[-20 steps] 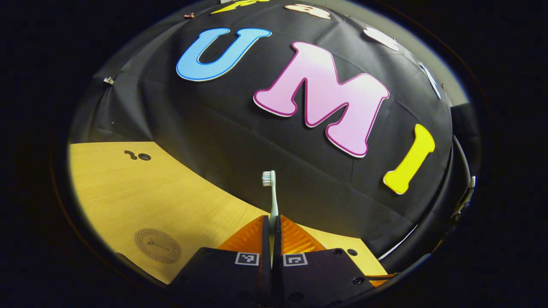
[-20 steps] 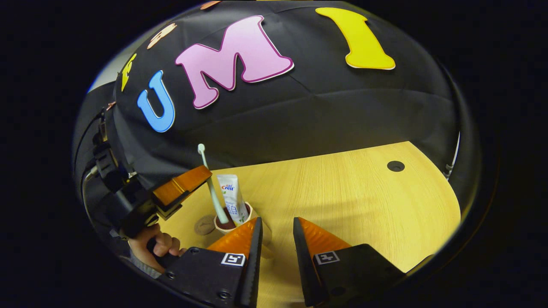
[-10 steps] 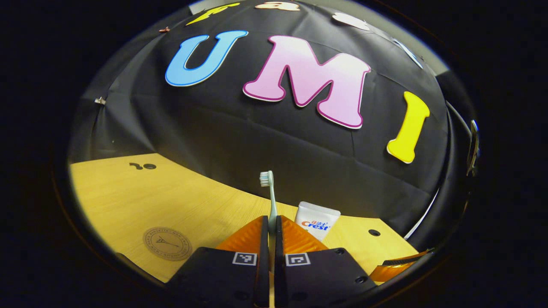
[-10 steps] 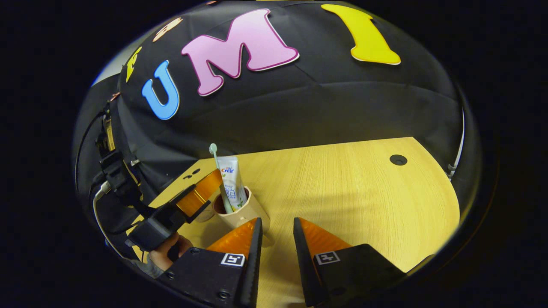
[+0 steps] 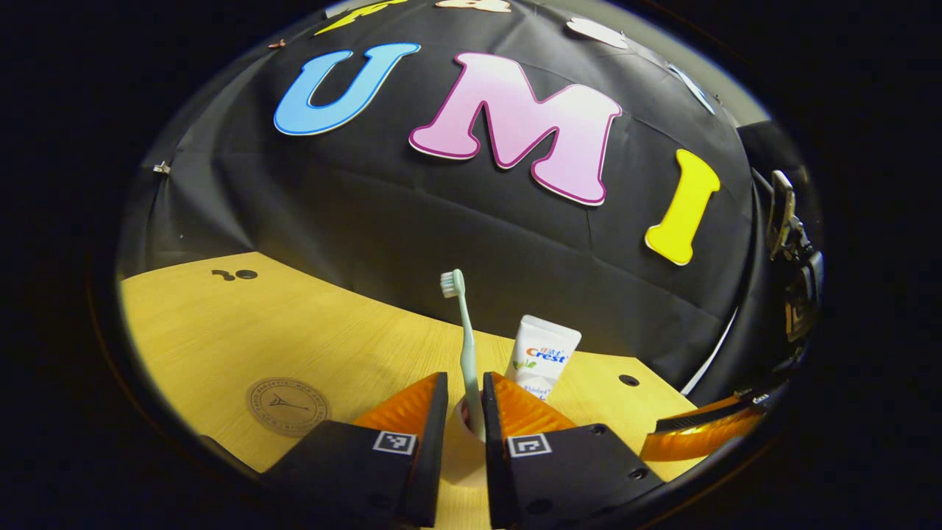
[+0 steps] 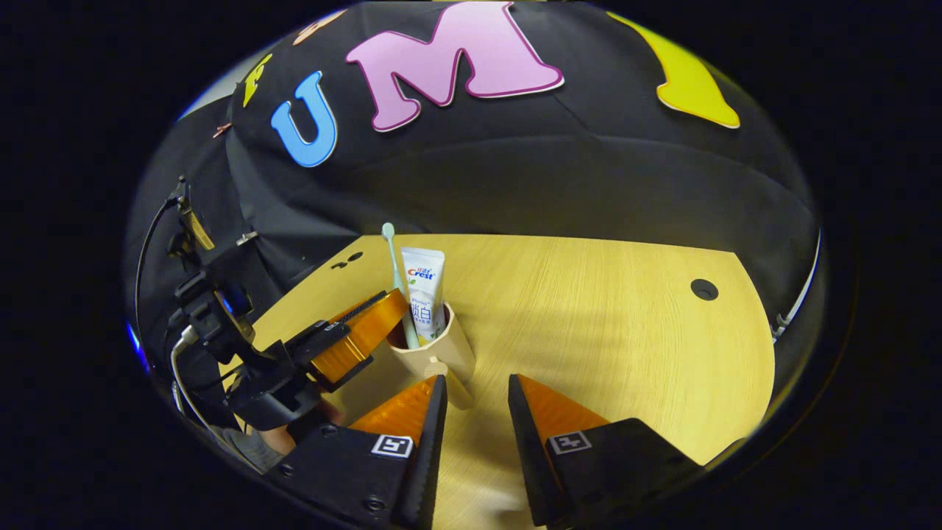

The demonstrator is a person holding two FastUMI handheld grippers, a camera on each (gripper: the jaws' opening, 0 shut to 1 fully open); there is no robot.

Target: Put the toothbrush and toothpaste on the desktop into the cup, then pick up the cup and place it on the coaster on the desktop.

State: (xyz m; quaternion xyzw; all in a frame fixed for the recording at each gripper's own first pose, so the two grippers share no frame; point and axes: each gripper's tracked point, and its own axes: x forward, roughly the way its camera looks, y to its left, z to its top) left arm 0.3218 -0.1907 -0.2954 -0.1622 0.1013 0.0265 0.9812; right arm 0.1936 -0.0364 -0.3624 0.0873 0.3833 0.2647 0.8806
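Left gripper view: toothbrush released into the cup, cup lift comes next.

I see my left gripper (image 5: 464,401) parted narrowly around the pale green toothbrush (image 5: 464,331), which stands in the beige plastic cup (image 6: 434,353) beside the white toothpaste tube (image 6: 425,291), centre frame. My right gripper (image 6: 475,401) gapes empty, lower centre. Next I judge: grasp the cup, carry it to the round brown coaster (image 5: 287,406), lower left.

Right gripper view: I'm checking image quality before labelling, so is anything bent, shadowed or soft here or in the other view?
Right gripper view: the desktop edge bows from fisheye, soft shadow bands cross the wood, cup and toothpaste look sharp. Left gripper view: desktop edge curves too, toothbrush crisp.
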